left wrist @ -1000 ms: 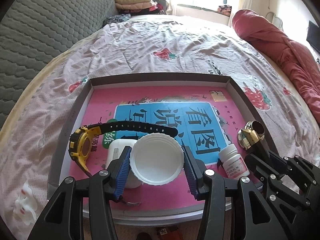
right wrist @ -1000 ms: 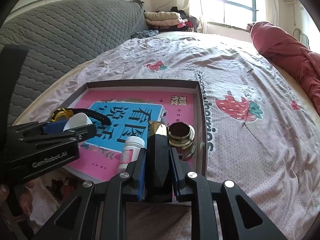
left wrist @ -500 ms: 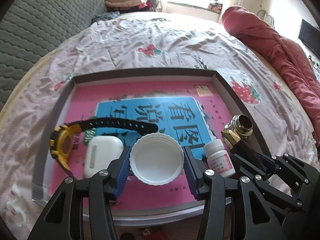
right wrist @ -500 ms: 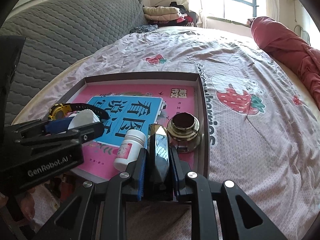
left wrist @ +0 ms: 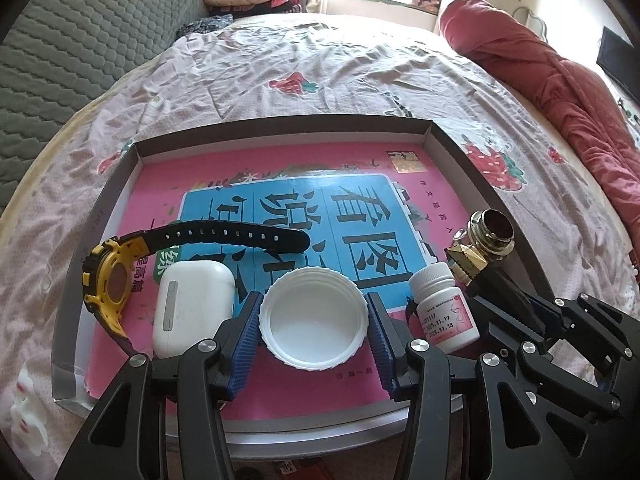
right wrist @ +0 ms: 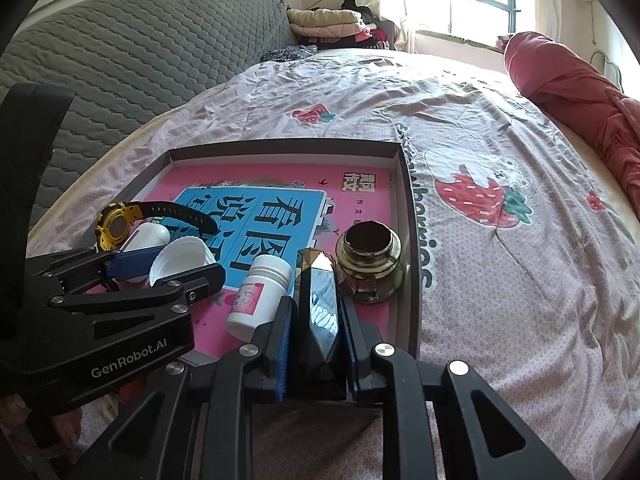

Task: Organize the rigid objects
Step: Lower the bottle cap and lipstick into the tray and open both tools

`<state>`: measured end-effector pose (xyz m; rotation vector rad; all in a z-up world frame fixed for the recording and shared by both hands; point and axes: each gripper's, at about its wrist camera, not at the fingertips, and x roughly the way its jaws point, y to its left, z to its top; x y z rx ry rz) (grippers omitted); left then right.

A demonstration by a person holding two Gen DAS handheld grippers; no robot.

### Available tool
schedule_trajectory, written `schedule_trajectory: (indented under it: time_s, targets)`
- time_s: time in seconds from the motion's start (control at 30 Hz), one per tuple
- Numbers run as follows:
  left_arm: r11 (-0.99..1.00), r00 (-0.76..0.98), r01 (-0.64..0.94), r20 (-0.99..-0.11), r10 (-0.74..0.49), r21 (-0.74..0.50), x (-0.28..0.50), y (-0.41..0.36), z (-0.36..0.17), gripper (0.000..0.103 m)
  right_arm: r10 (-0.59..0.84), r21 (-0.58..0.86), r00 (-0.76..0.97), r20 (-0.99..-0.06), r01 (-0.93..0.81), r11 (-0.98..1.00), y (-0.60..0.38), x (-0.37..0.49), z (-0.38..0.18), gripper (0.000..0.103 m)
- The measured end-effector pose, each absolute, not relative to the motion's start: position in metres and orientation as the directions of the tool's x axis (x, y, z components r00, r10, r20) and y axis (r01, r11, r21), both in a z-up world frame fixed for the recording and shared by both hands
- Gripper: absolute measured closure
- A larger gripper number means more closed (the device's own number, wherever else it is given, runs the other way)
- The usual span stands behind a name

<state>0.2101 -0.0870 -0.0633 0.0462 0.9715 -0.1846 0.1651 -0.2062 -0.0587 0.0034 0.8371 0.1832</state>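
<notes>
Left gripper clamping a white lid over the tray, right gripper gripping a black faceted cap, pill bottle lying between them, earbud case sitting just left of the left gripper

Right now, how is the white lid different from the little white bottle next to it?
The white lid is wide, flat and open side up; the little white bottle is narrower, taller and capped. The lid is plain, but the bottle has a pink label with printed dates. The lid is held in the left gripper, while the bottle lies free in the tray. Both are white plastic.
</notes>
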Motion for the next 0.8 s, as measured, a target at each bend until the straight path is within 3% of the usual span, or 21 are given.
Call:
schedule_trajectory:
  time_s: [0.8]
  targets:
    - [0.981, 0.538, 0.190, -0.833, -0.128, -0.028, 0.2080, -0.0882, -0.0643, 0.047, 0.169, 0.086, 0.649, -0.742, -0.158, 0.984, -0.2059, 0.1659, -0.0606, 0.081]
